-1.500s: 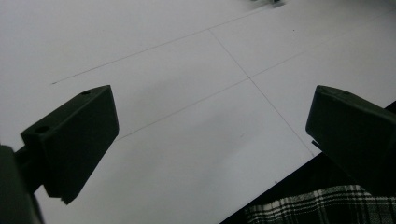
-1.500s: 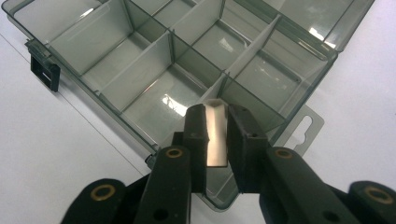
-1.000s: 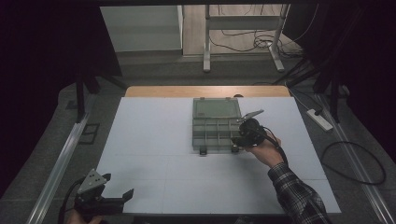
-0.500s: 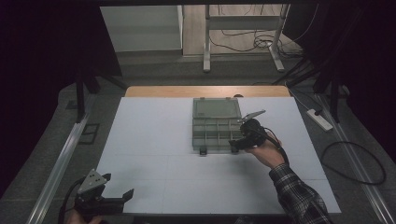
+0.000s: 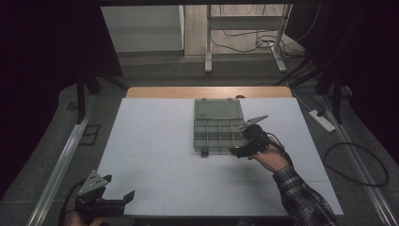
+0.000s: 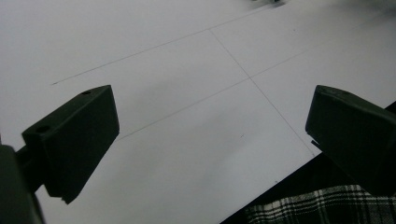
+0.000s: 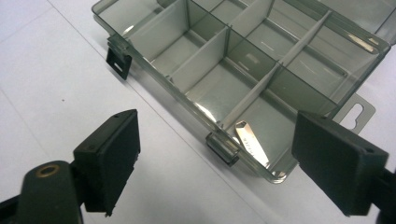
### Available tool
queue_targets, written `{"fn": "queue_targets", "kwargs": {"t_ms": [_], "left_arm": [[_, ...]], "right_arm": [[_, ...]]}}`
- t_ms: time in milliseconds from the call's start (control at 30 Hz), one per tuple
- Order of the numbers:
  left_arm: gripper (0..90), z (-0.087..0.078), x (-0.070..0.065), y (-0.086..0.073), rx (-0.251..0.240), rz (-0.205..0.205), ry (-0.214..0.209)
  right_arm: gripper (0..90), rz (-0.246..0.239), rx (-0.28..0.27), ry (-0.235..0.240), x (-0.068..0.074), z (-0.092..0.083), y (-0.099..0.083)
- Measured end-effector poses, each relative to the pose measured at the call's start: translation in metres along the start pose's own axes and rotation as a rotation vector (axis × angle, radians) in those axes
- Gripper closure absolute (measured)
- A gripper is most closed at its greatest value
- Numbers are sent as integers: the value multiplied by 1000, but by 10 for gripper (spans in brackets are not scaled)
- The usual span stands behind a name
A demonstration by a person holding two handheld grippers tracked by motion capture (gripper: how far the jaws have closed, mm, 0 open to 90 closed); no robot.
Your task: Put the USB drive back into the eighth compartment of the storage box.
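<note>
The right gripper (image 7: 217, 154) has just been opening: its jaws now stand wide apart with nothing between the pads, and they flank the near wall of the translucent grey plastic compartment box (image 7: 261, 79) without touching it. Compared with the high view a second ago, the hand has hardly shifted and remains at the box's front right corner. This suggests that a release has been completed there, probably of the front latch (image 7: 223, 148), which lies directly ahead of the jaws. The box sits mid-table on the white table surface (image 5: 155, 136), its lid (image 5: 219, 109) folded back flat on the far side. Its divided compartments appear empty. A second latch (image 7: 118, 59) hangs at the other front corner. The left gripper (image 5: 109, 197) rests at the near left edge, well apart from the box, its jaws wide and empty.
</note>
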State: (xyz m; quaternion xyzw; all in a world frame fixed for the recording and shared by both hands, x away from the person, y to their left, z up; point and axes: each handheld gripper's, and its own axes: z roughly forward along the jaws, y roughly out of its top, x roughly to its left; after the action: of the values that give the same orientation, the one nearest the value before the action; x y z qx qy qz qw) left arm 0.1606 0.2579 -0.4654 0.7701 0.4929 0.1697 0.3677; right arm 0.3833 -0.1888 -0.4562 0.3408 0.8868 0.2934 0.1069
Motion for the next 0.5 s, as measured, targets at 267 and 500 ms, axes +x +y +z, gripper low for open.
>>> {"fn": "queue_targets", "kwargs": {"t_ms": [267,500], "left_arm": [[30,0,0,0,0,-1,1],[30,0,0,0,1,-4,2]], "right_arm": [[114,-13,-17,-3,5,-8,-4],[69,-17,-37,0,9,-16,-7]]}}
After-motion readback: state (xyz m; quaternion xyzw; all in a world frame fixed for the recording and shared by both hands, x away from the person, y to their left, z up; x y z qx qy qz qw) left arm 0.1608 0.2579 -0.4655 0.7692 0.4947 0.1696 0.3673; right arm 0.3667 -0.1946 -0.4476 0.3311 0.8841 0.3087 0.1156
